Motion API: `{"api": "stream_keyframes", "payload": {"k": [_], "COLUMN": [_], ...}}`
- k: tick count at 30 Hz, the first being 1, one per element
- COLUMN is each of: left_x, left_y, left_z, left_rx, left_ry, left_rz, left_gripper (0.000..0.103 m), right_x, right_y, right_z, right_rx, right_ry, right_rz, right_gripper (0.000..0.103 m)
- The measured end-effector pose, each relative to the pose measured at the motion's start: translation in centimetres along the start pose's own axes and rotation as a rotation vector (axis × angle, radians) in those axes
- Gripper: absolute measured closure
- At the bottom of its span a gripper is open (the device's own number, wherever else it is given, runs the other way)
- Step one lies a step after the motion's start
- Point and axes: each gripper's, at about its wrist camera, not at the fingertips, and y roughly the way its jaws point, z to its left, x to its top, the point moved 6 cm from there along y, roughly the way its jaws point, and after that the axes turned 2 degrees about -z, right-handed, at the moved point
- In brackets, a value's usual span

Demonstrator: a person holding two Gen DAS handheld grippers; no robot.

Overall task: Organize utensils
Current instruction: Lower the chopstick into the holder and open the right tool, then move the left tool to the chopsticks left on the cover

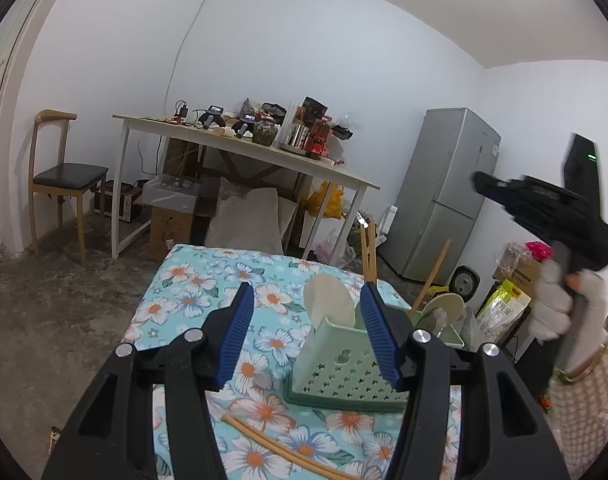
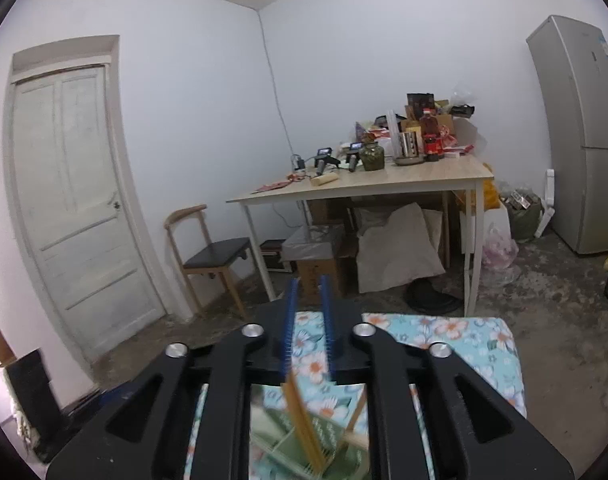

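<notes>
Hovering over the floral cloth (image 1: 191, 300), the left gripper (image 1: 304, 308) has its jaws apart around nothing, with the green rack (image 1: 336, 364) just beyond its right finger. In that rack stand pale spoons (image 1: 330, 300) and chopsticks (image 1: 370, 256), and two more chopsticks (image 1: 271, 446) lie loose on the cloth in front of the rack. The right gripper (image 2: 308, 308), held in a gloved hand (image 1: 560, 304) above the rack, has its jaws slightly apart and grasps nothing, with upright chopsticks (image 2: 304, 424) blurred below it.

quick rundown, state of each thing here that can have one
left gripper: open, fingers either side of the green basket's corner
right gripper: fingers slightly apart, nothing held
green basket: upright, utensils standing in it
loose chopsticks: lying flat on the cloth
door: shut
fridge: closed
</notes>
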Motion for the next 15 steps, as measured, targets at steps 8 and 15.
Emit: {"api": "stream_keyframes", "payload": {"k": [8,15], "left_x": [-2.5,-7.0], "left_y": [-0.6,-0.3], "left_z": [0.2,0.7], "left_rx": [0.019,0.027], "left_ry": [0.0,-0.047], "left_rz": [0.096,0.233], "left_gripper": [0.048,0.047], "right_x": [-5.1,-14.5], "right_y": [-5.6,-3.9], "right_z": [2.0,1.7], "right_rx": [0.099,0.112], "right_ry": [-0.02,0.124], "right_rz": [0.073,0.295], "right_gripper": [0.071,0.066]}}
